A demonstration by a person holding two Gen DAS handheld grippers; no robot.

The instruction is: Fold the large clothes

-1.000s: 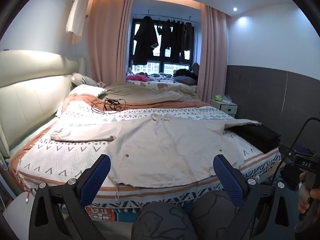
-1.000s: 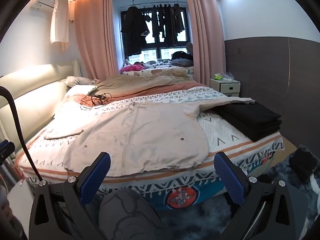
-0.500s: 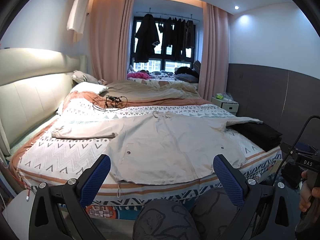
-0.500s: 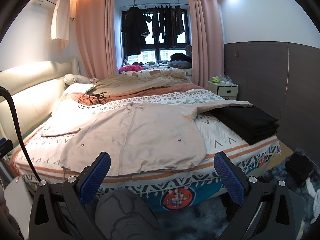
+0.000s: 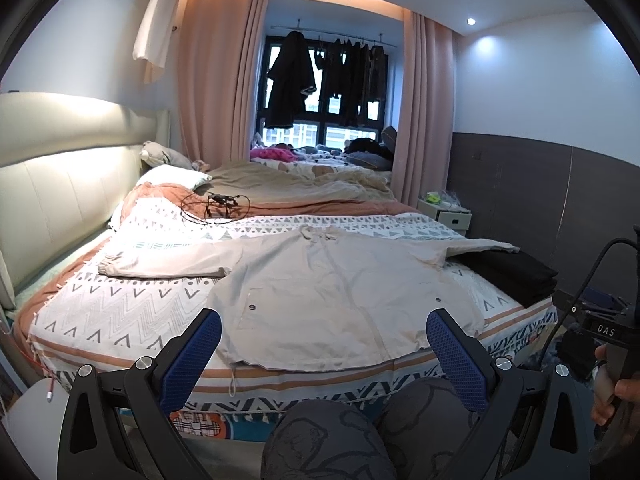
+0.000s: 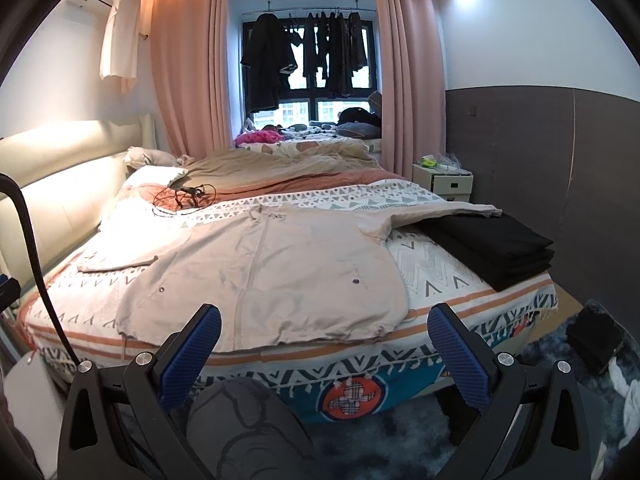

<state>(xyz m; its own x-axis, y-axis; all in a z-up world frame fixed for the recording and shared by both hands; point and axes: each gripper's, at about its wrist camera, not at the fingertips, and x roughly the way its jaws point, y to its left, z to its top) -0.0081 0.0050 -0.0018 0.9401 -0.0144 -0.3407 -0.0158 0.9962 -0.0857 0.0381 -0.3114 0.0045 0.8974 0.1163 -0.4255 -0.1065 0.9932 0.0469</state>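
Observation:
A large beige jacket (image 5: pixel 332 292) lies spread flat, front up, on the patterned bed cover (image 5: pixel 120 308), sleeves stretched out left and right. It also shows in the right wrist view (image 6: pixel 280 268). Its right sleeve end rests on a stack of folded black clothes (image 5: pixel 508 272). My left gripper (image 5: pixel 320 356) is open and empty, held short of the bed's near edge, in front of the jacket's hem. My right gripper (image 6: pixel 320 354) is open and empty, also short of the bed's edge.
A tangle of black cable (image 5: pixel 216 204) lies beyond the jacket's collar. The black stack (image 6: pixel 488 244) sits at the bed's right edge. A rumpled quilt and pillows (image 5: pixel 172 176) are further back. A white nightstand (image 6: pixel 442 182) stands right. My knees (image 5: pixel 332 436) are low in view.
Both grippers have drawn back a little from the bed and tilted slightly upward; the jacket sits lower and smaller in view. Nothing on the bed has moved.

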